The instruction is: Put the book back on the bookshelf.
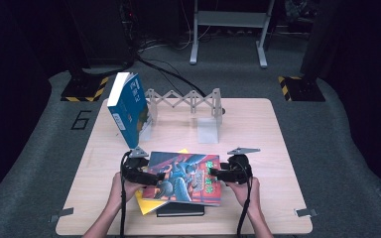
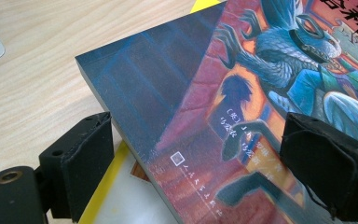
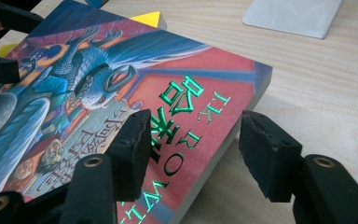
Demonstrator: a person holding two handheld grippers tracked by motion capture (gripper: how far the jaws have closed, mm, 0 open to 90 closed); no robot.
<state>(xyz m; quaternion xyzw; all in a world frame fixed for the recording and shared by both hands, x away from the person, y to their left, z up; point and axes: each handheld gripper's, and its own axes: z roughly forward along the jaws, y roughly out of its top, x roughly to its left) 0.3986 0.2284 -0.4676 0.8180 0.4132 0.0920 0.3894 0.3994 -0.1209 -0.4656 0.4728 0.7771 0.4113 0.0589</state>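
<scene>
A colourful illustrated book (image 1: 183, 178) (image 2: 242, 107) (image 3: 121, 79) lies askew on a yellow book (image 1: 146, 204) (image 2: 100, 196) and a black book (image 1: 181, 210) near the table's front. My left gripper (image 1: 151, 177) (image 2: 198, 128) straddles its left edge: one jaw sits beside the edge over the yellow book, the other over the cover. My right gripper (image 1: 217, 173) (image 3: 196, 122) straddles the right edge, with one jaw over the cover and bare wood between the other jaw and the page edge. Both are open around the book.
A blue book (image 1: 129, 106) leans upright at the left end of a grey folding rack (image 1: 183, 101) at the back of the wooden table (image 1: 263, 144). A grey bookend plate (image 1: 208, 130) (image 3: 293, 16) stands right of it. Dark floor surrounds the table.
</scene>
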